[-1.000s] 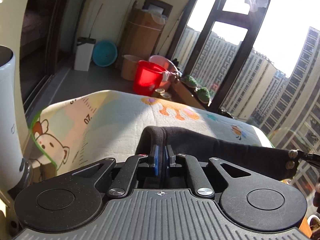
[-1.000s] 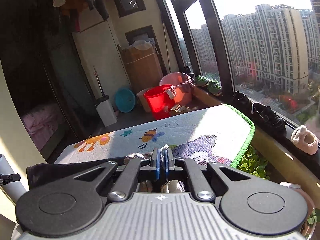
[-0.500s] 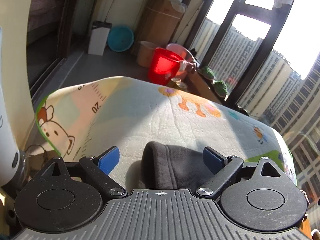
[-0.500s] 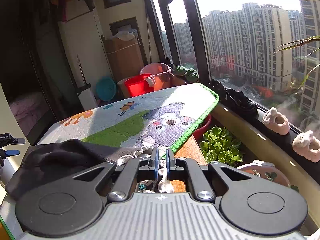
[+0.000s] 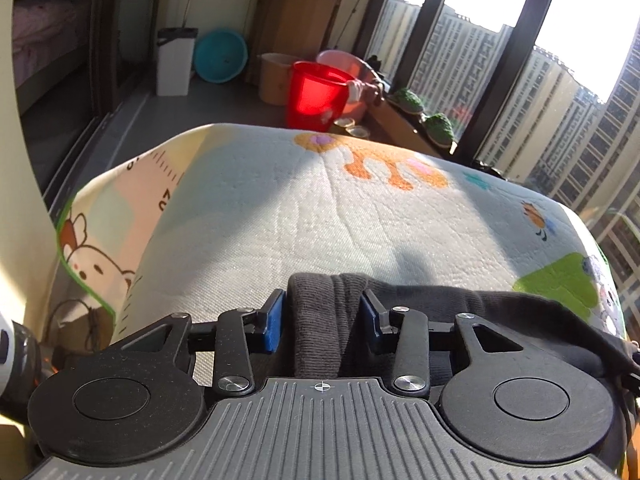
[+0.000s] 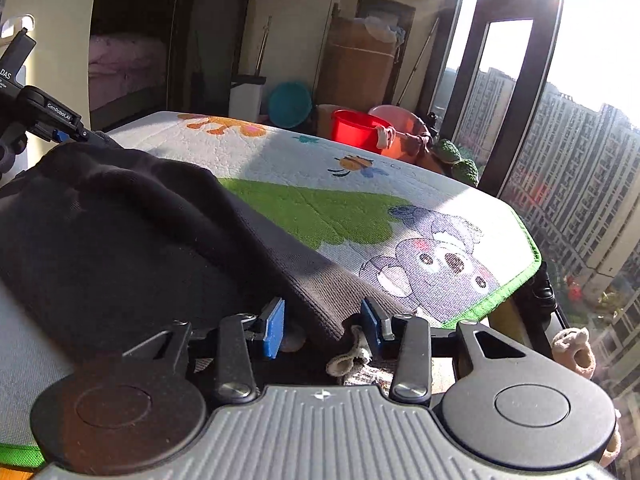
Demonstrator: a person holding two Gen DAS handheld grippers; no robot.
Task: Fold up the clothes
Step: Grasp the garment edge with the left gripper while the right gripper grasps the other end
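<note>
The dark garment (image 6: 132,232) lay along the near edge of the cartoon-printed mat (image 5: 320,208) on the surface. The left gripper (image 5: 322,320) had just been closing, its fingers (image 5: 273,322) flanking a ribbed fold. The right gripper (image 6: 322,322) stood apart around the hem at 6 o'clock.
</note>
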